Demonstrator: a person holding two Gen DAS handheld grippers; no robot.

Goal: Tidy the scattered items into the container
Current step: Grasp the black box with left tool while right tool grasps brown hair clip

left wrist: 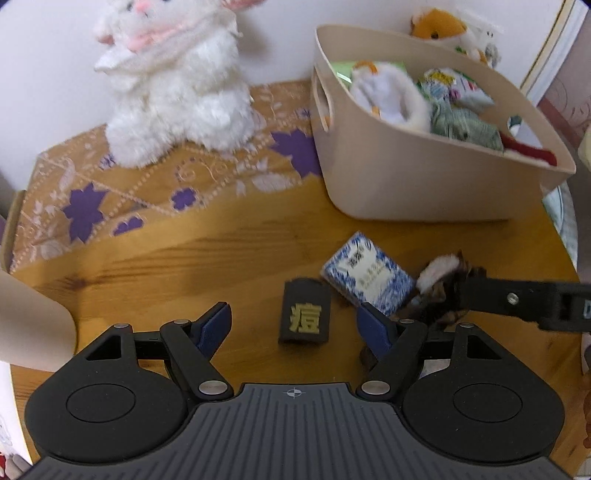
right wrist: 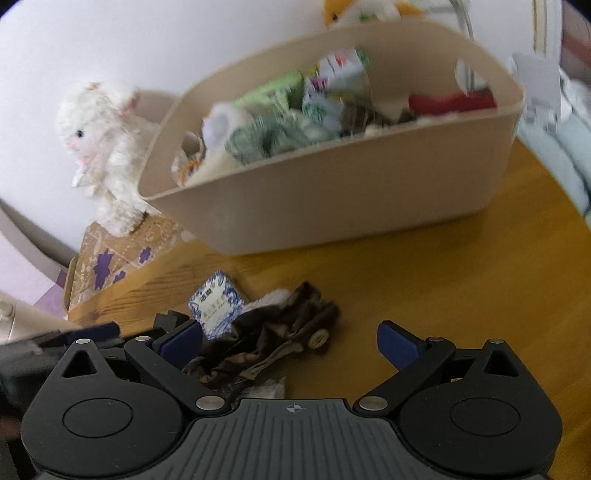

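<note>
A bin (left wrist: 417, 184) crowded with small things stands at the back right of the table (left wrist: 184, 280), with a plush rabbit (left wrist: 177, 92) to its left on a patterned box (left wrist: 110, 195). In front of the bin lie a small pouch (left wrist: 306, 317), a packet (left wrist: 367, 275) to its right, and a furry bundle (right wrist: 280, 328) right of the packet, touching it. A second plush toy (left wrist: 443, 27) sits behind the bin.

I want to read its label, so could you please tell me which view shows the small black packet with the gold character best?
The left wrist view: the black packet lies unobstructed on the table. The right wrist view does not show it.
</note>
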